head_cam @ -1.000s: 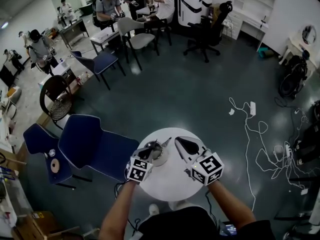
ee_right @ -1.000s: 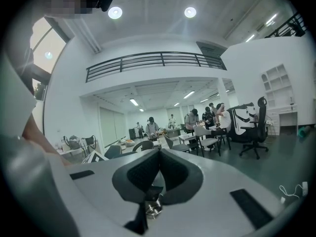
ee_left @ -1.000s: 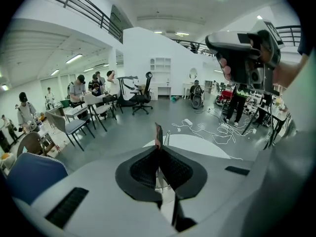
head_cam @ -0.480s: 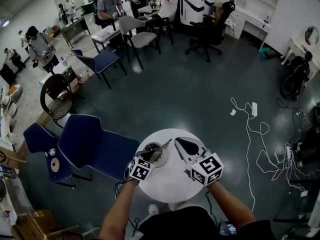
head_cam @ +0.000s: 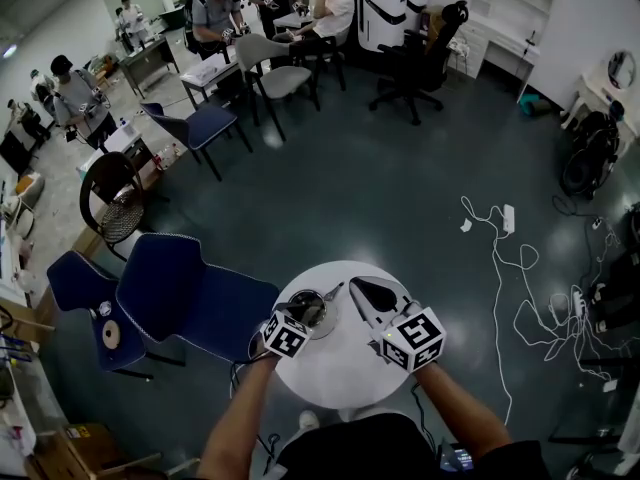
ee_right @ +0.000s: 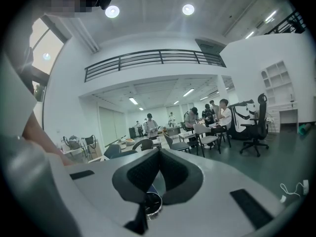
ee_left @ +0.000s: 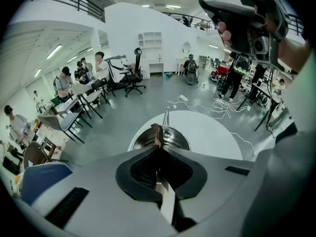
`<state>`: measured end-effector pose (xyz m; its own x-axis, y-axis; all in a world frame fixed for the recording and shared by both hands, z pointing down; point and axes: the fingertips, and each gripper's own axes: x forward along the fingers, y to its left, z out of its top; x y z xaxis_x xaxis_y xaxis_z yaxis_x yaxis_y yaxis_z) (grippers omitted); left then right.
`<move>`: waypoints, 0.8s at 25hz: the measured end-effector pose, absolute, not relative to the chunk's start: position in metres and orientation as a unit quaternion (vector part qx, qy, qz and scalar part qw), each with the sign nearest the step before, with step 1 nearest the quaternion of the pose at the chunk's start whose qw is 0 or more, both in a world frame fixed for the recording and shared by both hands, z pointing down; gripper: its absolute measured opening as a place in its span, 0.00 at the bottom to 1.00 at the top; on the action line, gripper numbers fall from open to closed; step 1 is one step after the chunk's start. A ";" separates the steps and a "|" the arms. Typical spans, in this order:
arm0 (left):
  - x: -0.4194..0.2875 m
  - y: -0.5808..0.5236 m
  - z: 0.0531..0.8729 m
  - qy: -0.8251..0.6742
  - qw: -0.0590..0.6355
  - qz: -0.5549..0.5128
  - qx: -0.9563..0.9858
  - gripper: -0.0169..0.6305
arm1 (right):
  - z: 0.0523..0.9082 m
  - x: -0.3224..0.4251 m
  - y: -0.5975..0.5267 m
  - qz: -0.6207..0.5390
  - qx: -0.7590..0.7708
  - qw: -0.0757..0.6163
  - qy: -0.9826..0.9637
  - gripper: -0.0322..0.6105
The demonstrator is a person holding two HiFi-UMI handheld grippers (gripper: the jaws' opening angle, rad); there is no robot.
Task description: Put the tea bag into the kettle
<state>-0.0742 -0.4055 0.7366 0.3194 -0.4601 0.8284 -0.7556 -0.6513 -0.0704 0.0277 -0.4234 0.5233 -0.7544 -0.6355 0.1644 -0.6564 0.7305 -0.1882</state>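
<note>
A steel kettle with a long handle stands open on the left part of the round white table. My left gripper hangs just above its near rim, shut on the tea bag. In the left gripper view the brown tea bag pokes out past the fingertips over the kettle's mouth, and its white tag lies back between the pads. My right gripper is raised over the table's right part, shut. In the right gripper view a round metal lid with a dark stem shows under its jaws.
Two blue chairs stand close to the table's left side. White cables and a power strip lie on the floor to the right. Further chairs, desks and several people fill the far left and back of the room.
My left gripper has edged slightly forward and right toward the kettle. The right gripper has stayed put.
</note>
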 end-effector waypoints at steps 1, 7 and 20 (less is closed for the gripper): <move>-0.074 -0.406 0.738 -0.377 0.163 0.452 0.792 0.05 | 0.523 0.028 -0.424 0.118 0.348 0.044 -0.929 0.08; -0.077 -0.409 0.748 -0.355 0.146 0.498 0.777 0.05 | 0.522 0.026 -0.425 0.122 0.348 0.045 -0.928 0.08; -0.071 -0.414 0.762 -0.321 0.089 0.555 0.762 0.05 | 0.529 0.025 -0.425 0.132 0.350 0.042 -0.926 0.08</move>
